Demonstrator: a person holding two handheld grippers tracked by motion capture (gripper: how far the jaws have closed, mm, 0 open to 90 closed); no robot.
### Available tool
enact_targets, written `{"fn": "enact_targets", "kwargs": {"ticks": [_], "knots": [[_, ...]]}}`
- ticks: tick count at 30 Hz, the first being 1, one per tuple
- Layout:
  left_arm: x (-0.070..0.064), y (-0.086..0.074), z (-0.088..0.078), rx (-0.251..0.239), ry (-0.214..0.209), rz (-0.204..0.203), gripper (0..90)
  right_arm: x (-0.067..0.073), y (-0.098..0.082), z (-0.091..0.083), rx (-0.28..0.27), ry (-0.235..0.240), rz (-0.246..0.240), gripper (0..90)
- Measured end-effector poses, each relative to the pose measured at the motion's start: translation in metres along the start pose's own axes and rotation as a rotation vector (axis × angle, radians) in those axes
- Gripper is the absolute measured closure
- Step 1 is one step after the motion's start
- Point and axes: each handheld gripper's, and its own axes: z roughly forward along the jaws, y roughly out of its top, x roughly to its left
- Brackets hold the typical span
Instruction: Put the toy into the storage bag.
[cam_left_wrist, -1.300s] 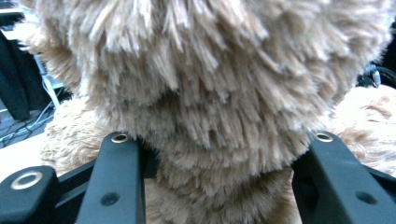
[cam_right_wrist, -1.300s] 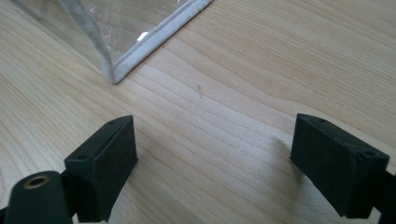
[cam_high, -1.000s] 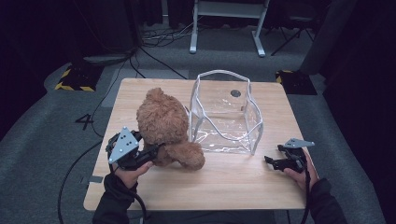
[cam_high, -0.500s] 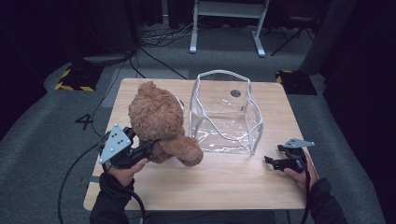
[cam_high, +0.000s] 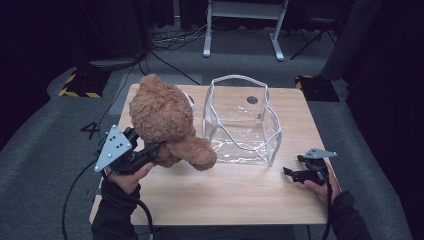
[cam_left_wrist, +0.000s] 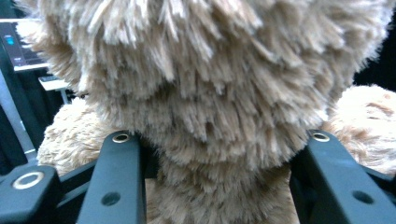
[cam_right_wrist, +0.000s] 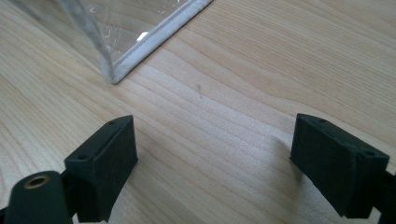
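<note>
A brown plush teddy bear (cam_high: 162, 117) hangs above the left side of the wooden table (cam_high: 225, 200), lifted clear of it. My left gripper (cam_high: 152, 152) is shut on the teddy bear from its left; its two jaws press into the fur (cam_left_wrist: 210, 116) on either side. A clear plastic bag with white piping (cam_high: 242, 122) stands open in the middle of the table, just right of the bear. My right gripper (cam_high: 292, 172) rests low at the table's right front, open, with bare wood between its jaws and the bag's corner (cam_right_wrist: 114, 74) ahead.
A round dark mark (cam_high: 252, 100) lies on the table behind the bag. Cables (cam_high: 165, 37) and a white stand (cam_high: 242, 22) sit on the floor beyond the table. Yellow-black tape (cam_high: 77, 85) marks the floor at the left.
My left gripper has lifted the teddy bear up off the table and drawn it slightly left. The right gripper has stayed where it was.
</note>
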Motion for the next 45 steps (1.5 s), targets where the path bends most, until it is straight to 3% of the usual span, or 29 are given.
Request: {"fn": "enact_targets", "kwargs": {"ticks": [16, 34, 45], "knots": [[0.007, 0.039, 0.004, -0.026, 0.022, 0.061, 53.6, 0.000, 0.000, 0.000, 0.000, 0.000, 0.001, 14.2], [0.020, 0.082, 0.032, -0.053, 0.029, 0.087, 54.0, 0.000, 0.000, 0.000, 0.000, 0.000, 0.000, 14.2], [0.019, 0.112, 0.047, -0.087, 0.012, 0.104, 54.0, 0.000, 0.000, 0.000, 0.000, 0.000, 0.000, 14.2]]}}
